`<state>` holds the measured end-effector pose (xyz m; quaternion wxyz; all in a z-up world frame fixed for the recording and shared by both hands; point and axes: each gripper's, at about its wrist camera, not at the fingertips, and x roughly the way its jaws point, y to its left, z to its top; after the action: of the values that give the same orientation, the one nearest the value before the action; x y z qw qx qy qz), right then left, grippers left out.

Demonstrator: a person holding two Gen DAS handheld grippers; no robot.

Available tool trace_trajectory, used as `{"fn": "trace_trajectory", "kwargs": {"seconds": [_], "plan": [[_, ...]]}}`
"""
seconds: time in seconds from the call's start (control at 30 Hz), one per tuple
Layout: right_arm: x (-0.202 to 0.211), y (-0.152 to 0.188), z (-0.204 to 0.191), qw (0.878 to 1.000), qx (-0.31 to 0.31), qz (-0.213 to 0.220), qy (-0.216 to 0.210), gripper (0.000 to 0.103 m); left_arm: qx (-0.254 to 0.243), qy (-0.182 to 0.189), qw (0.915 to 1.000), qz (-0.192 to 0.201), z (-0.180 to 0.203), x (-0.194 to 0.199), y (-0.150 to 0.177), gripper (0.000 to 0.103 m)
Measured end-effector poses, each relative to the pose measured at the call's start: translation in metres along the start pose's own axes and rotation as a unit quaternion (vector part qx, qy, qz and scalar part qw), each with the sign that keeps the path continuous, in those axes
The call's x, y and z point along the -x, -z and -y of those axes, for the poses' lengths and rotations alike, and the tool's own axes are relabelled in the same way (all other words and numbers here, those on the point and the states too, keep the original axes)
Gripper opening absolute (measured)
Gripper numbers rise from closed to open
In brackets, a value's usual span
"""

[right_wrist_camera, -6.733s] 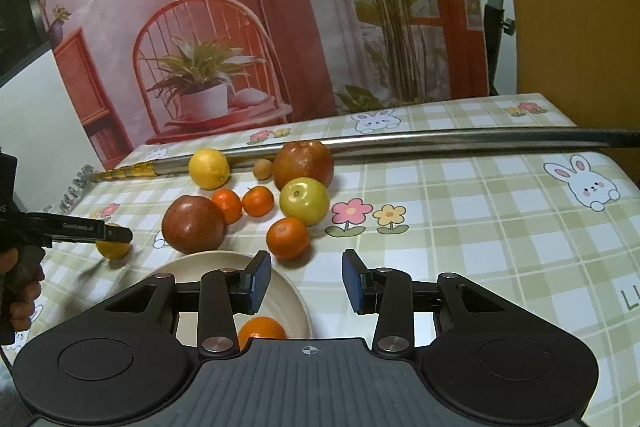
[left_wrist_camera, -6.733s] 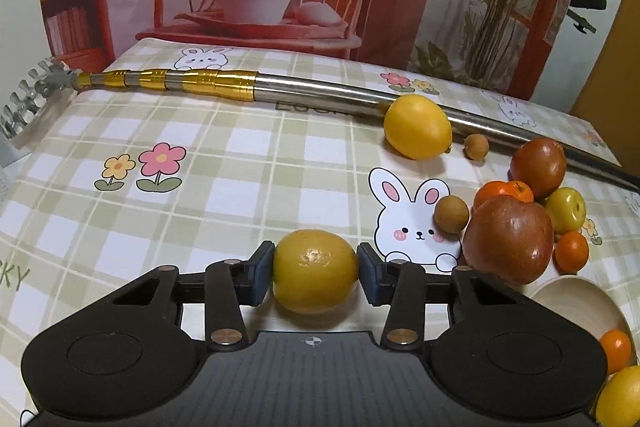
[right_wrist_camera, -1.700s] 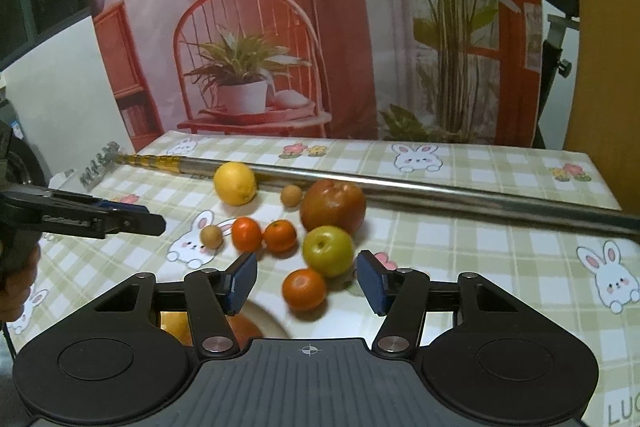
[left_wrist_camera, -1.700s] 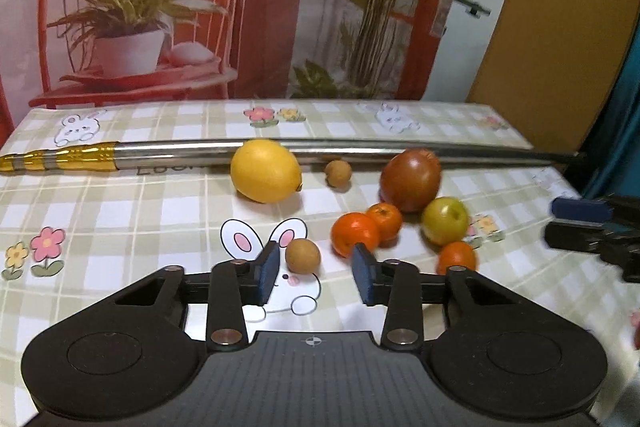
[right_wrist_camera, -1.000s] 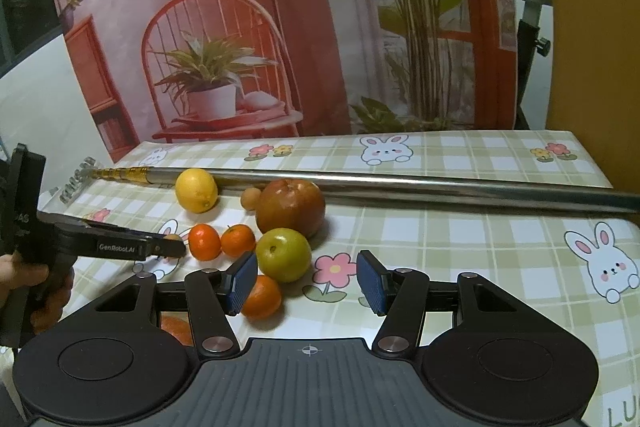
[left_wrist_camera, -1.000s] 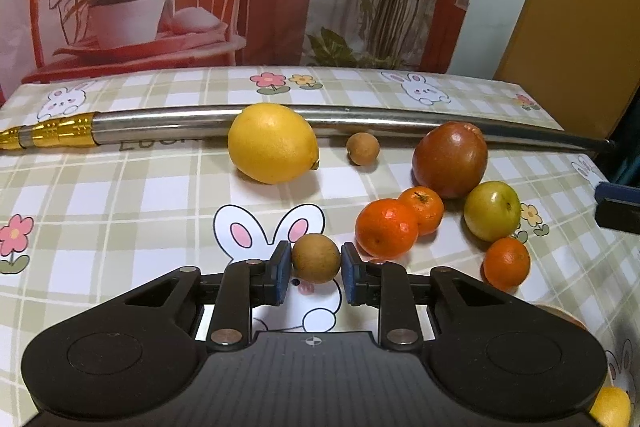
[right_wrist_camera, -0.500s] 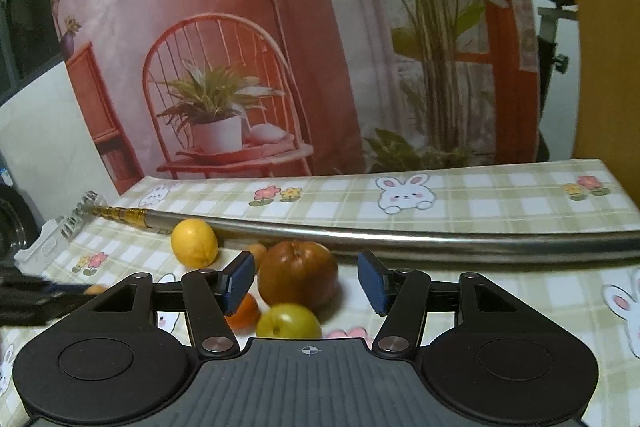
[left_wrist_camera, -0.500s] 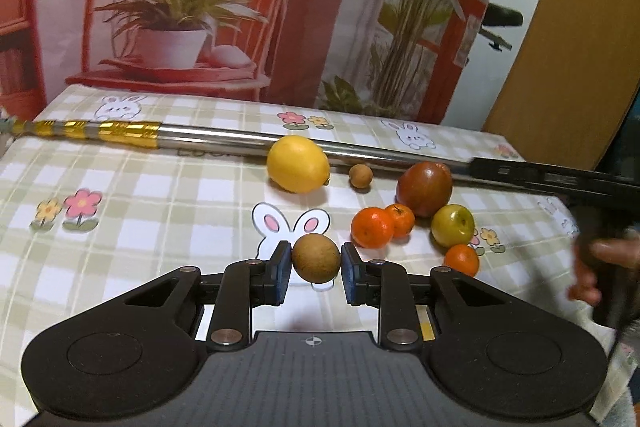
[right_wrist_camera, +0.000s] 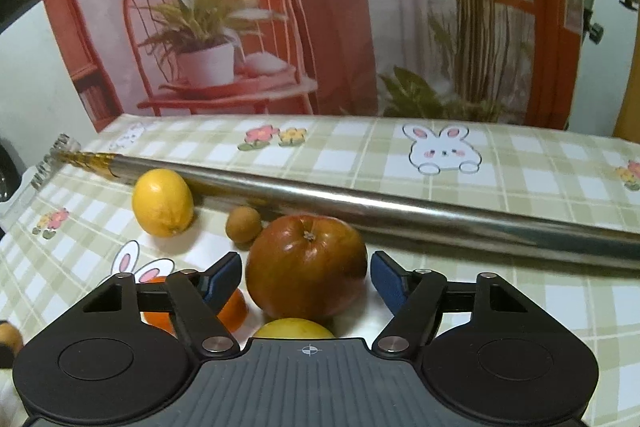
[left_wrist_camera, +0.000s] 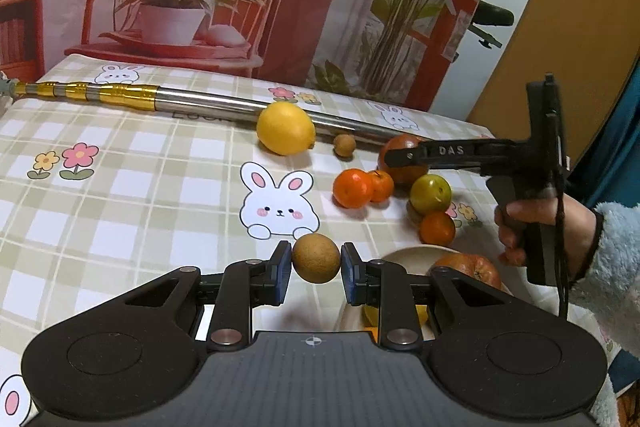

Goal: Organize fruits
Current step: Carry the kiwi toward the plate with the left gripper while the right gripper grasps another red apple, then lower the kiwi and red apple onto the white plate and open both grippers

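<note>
My left gripper is shut on a small brown round fruit and holds it above the tablecloth, just left of a pale plate. The plate holds a red apple and a yellow fruit, mostly hidden. My right gripper is open, its fingers either side of a large red apple without touching it. In the left wrist view it reaches over that apple. A lemon, another small brown fruit, oranges and a green-yellow fruit lie loose.
A long steel pole with a gold end lies across the back of the table behind the fruit. The tablecloth is checked with rabbit prints. A printed backdrop stands behind the table.
My left gripper closed on the small brown fruit, lifted it and moved right toward the plate. My right gripper dropped forward over the large red apple, still open.
</note>
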<state>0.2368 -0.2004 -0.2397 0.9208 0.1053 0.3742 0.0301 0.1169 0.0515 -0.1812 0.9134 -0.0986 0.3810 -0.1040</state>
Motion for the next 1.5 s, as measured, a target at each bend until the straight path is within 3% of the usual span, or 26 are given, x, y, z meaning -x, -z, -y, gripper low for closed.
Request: {"fn": "trace_trajectory", "kwargs": {"seconds": [0.4,0.77,1.13,1.5], "plan": [[0.002,0.001,0.006,1.0,-0.019,0.008,-0.007,0.064,-0.015,0.013,0.9998,0.003,0.011,0.008,0.002,0.028],[0.067,0.006,0.007,0.997,-0.042,0.059,-0.032,0.064,-0.038,0.031,0.9988,0.002,0.032,0.027,0.008,0.028],[0.152,0.064,-0.015,0.995,-0.034,0.079,-0.048,0.064,-0.058,0.066,0.9948,-0.051,0.049,0.034,0.038,0.028],[0.201,0.119,-0.025,0.99,-0.08,0.107,-0.05,0.064,-0.107,0.049,0.9876,-0.104,0.059,0.027,0.058,0.028]]}}
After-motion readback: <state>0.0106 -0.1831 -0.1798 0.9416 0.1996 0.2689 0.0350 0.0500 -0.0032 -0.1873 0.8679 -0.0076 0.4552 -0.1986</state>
